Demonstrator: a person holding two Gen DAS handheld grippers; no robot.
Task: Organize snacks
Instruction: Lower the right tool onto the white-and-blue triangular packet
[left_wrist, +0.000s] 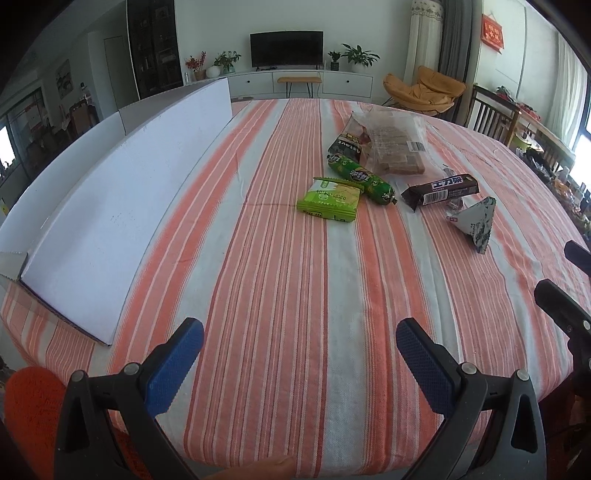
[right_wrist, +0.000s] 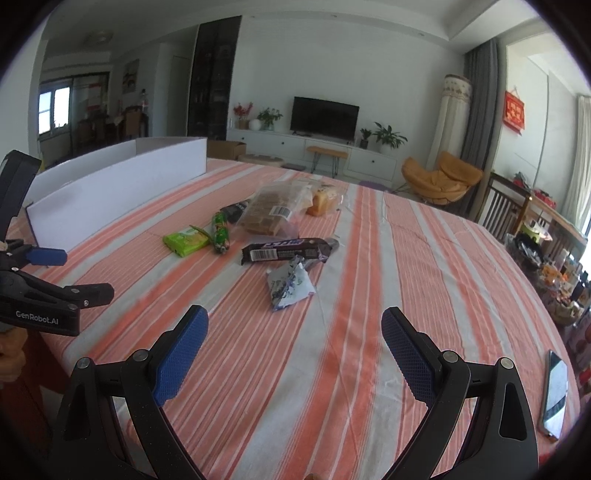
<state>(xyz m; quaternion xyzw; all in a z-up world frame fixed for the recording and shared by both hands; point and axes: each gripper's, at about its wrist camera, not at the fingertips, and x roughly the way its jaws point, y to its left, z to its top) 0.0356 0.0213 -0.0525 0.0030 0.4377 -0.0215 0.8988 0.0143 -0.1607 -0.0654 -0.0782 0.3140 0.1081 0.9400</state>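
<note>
Both grippers are just hovering over the near edge of the table with nothing in them: the left gripper (left_wrist: 300, 334) has its blue pads spread wide, and the right gripper (right_wrist: 294, 323) is gaping the same way. The right wrist view catches stuff the left one misses, like a phone (right_wrist: 555, 393) lying near the right edge of the table and a loaf of bread (right_wrist: 322, 201) tucked behind the clear bag of wafers (right_wrist: 271, 212); it also shows the left gripper off to its left side. The left wrist view gives a better look at the white cardboard box (left_wrist: 110, 206), which sits along the left side of the table with its long flap down on the cloth. The snacks are clustered mid-table, well apart from both grippers: a green cracker pack (left_wrist: 330, 199) just beside a green sausage (left_wrist: 360, 178), a dark chocolate bar (left_wrist: 439, 191), and a triangular foil pouch (left_wrist: 476, 221) nearest the right gripper. All of it sits on a striped orange and white tablecloth (left_wrist: 280, 280). Behind is a living room with a TV (left_wrist: 286, 48), potted plants and an orange chair (left_wrist: 424, 90). Between the grippers and the snacks it's bare cloth, and the box has a clear strip of cloth between it and the pile.
</note>
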